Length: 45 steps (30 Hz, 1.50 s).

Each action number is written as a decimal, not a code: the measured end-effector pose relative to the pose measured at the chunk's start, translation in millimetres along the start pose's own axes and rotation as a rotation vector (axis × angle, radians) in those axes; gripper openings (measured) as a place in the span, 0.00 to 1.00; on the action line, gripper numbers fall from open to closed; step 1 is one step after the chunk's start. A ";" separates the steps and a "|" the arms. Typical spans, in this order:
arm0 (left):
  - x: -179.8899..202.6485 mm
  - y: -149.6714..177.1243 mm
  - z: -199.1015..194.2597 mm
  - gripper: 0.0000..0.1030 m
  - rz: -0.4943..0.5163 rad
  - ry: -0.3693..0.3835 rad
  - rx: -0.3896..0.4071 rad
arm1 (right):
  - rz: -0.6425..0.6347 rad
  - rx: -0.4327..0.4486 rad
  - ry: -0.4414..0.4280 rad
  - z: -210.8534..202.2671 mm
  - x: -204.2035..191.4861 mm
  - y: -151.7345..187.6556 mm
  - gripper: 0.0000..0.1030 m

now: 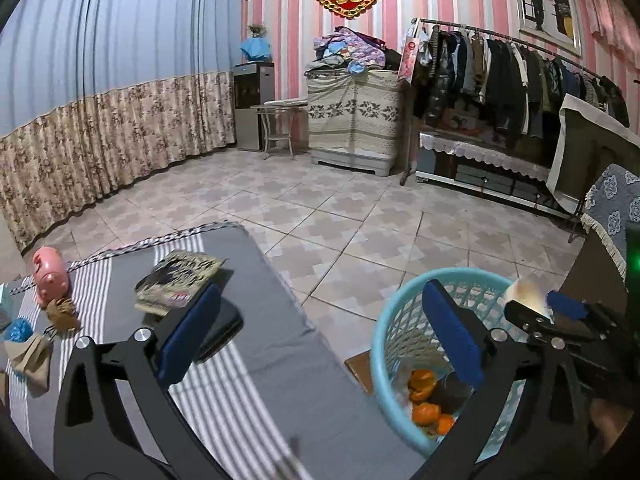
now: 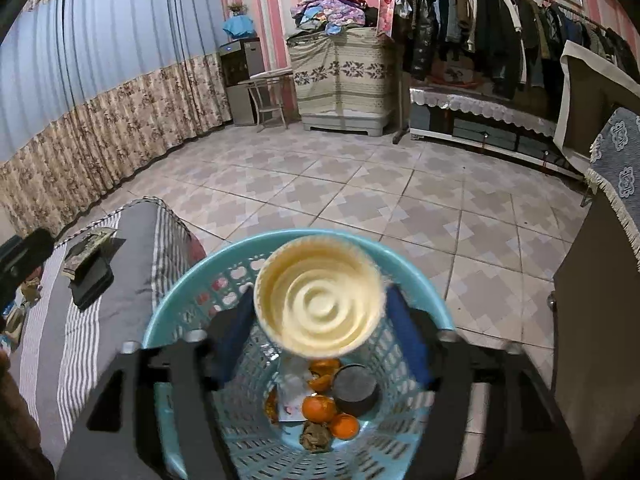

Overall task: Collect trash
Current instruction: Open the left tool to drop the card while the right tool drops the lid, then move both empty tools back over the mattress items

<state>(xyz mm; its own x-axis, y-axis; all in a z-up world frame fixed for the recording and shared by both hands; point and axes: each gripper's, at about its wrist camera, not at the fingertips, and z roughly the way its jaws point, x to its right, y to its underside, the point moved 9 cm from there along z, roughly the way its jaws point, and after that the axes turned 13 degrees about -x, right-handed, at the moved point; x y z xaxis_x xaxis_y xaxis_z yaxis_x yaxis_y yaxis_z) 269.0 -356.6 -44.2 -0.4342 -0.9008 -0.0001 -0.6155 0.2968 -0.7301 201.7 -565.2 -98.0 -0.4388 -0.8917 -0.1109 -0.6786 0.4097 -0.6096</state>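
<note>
A light-blue plastic basket (image 2: 168, 312) stands on the tiled floor beside the striped-cloth surface (image 1: 248, 364). Orange peels (image 2: 320, 406), a dark round lid (image 2: 356, 390) and scraps lie in its bottom. My right gripper (image 2: 320, 312) hangs over the basket, jaws open. A cream paper cup (image 2: 318, 300), blurred, sits loose between its blue pads (image 2: 406, 340). My left gripper (image 1: 320, 292) stands wide open and empty, over the cloth's edge and the basket (image 1: 384, 320) rim. Crumpled brown (image 1: 62, 314), blue (image 1: 18, 330) and beige (image 1: 30, 356) scraps lie on the cloth at the left.
A pink piggy bank (image 1: 50, 276), a book (image 1: 176, 280) and a black flat case (image 1: 218, 330) also rest on the cloth. A dark cabinet with a blue lace cover (image 2: 616, 172) stands close on the right. Curtains, a clothes rack (image 1: 520, 76) and covered furniture line the far walls.
</note>
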 end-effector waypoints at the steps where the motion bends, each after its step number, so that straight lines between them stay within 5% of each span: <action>1: -3.1 2.2 -1.0 0.95 -0.002 -0.002 -0.003 | -0.010 0.000 0.009 -0.4 -2.0 0.1 0.82; 6: -13.9 14.9 -2.0 0.95 0.004 -0.024 -0.021 | -0.002 0.018 0.020 -6.9 0.8 -2.5 0.93; 23: -38.3 29.6 -35.8 0.95 0.027 -0.099 0.076 | -0.007 0.046 0.000 -17.1 -3.1 -8.2 0.96; 37: -100.0 71.8 -59.0 0.95 -0.017 -0.149 0.052 | -0.060 0.069 -0.007 -24.1 -37.0 -8.3 0.96; 45: -166.4 86.9 -76.7 0.95 -0.107 -0.175 0.044 | -0.117 0.068 -0.044 -23.6 -84.7 -1.9 0.96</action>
<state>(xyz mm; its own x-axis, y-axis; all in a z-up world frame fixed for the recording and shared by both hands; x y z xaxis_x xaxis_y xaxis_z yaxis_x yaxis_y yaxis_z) 237.4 -156.6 -55.3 -0.2448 -0.9689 -0.0371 -0.6206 0.1860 -0.7617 226.2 -485.9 -68.9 -0.3312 -0.9410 -0.0696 -0.6818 0.2897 -0.6718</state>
